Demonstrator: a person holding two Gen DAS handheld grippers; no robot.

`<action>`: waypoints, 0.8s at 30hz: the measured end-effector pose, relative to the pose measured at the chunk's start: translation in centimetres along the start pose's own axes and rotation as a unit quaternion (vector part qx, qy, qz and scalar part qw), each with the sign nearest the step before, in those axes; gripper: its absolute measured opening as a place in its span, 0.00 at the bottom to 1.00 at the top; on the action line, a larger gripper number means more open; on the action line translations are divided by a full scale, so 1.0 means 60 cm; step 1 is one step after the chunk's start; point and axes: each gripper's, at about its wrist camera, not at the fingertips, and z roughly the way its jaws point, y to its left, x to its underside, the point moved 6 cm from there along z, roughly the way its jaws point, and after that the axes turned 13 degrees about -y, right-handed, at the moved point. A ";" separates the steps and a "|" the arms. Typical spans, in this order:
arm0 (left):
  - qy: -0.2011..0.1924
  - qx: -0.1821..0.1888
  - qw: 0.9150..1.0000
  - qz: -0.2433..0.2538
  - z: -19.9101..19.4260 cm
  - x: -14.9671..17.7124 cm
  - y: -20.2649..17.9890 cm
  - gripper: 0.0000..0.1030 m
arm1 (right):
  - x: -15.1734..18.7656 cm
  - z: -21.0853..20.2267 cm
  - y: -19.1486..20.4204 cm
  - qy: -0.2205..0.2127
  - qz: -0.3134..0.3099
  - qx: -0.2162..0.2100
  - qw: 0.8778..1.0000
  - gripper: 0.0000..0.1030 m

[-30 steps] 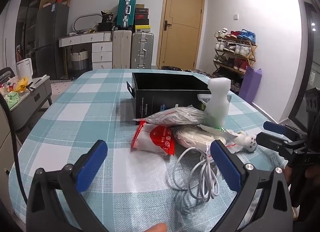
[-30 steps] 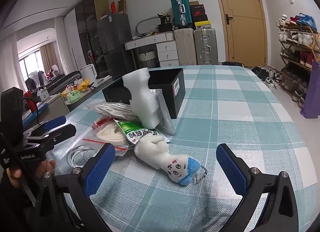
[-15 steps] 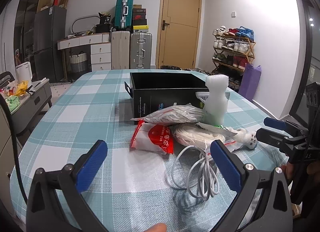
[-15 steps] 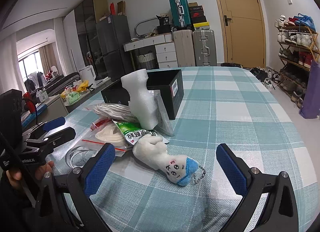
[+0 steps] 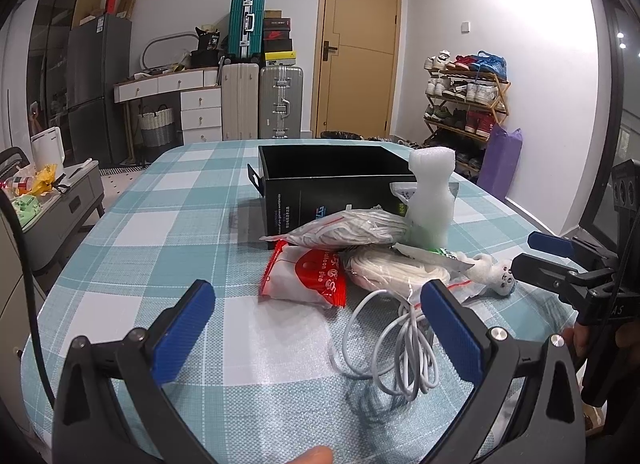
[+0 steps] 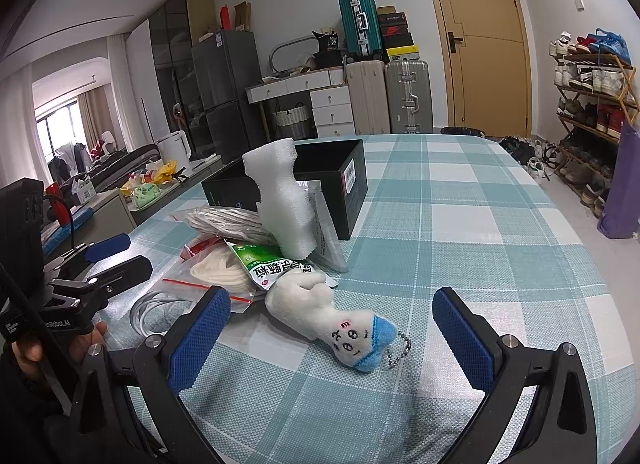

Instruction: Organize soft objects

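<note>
A pile of soft things lies in front of a black open box (image 5: 332, 179) on the checked tablecloth. It holds a white foam block (image 5: 432, 199), a clear bag of white cord (image 5: 344, 227), a red-and-white packet (image 5: 304, 276), a bagged coil (image 5: 396, 272), a loose white cable (image 5: 396, 348) and a white plush toy with a blue cap (image 6: 340, 324). My left gripper (image 5: 320, 328) is open and empty, short of the red packet and cable. My right gripper (image 6: 332, 328) is open and empty, its jaws either side of the plush toy.
The box also shows in the right wrist view (image 6: 336, 179), behind the foam block (image 6: 280, 199). The table edge runs near the right gripper (image 5: 560, 264). Suitcases (image 5: 260, 99), a door and a shoe rack (image 5: 464, 99) stand beyond the table.
Both views have shifted only slightly; the left camera has dipped a little toward the pile. Nothing was grasped or moved.
</note>
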 end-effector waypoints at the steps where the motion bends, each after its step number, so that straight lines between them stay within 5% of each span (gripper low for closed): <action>1: 0.000 0.001 1.000 0.000 0.000 0.000 0.001 1.00 | 0.000 0.000 0.000 0.000 0.000 0.000 1.000 1.00; 24: 0.010 -0.006 1.000 0.010 0.005 0.003 -0.003 1.00 | -0.001 0.002 -0.004 0.004 -0.006 0.003 1.000 1.00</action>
